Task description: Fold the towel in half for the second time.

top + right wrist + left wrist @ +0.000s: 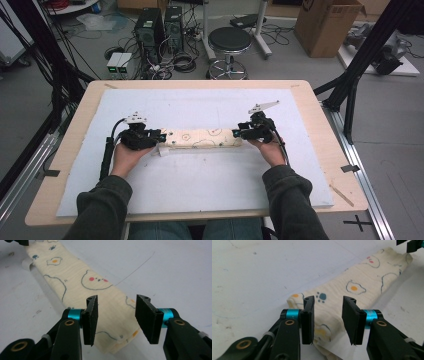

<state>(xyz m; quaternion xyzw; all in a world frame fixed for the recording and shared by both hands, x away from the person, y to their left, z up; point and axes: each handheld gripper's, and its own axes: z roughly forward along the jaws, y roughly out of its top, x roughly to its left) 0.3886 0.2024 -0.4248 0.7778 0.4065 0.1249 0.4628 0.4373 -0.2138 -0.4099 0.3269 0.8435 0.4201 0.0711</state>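
The patterned cloth lies folded into a narrow strip on the white mat, with the left gripper and right gripper spread over its ends, suggesting further folding remains.

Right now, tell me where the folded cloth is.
In the high view the folded cloth lies mid-table on the white mat, between the left tongs and right tongs.

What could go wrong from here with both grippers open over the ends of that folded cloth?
1. The folded cloth is several layers thick; the right gripper, open at its end, may pinch only the top layers, so the fold opens on lifting.
2. The left gripper is also open, with a loose corner underneath; closing there may bunch it unevenly.
3. Lifting the ends out of step could let the long strip sag or twist over the white mat.
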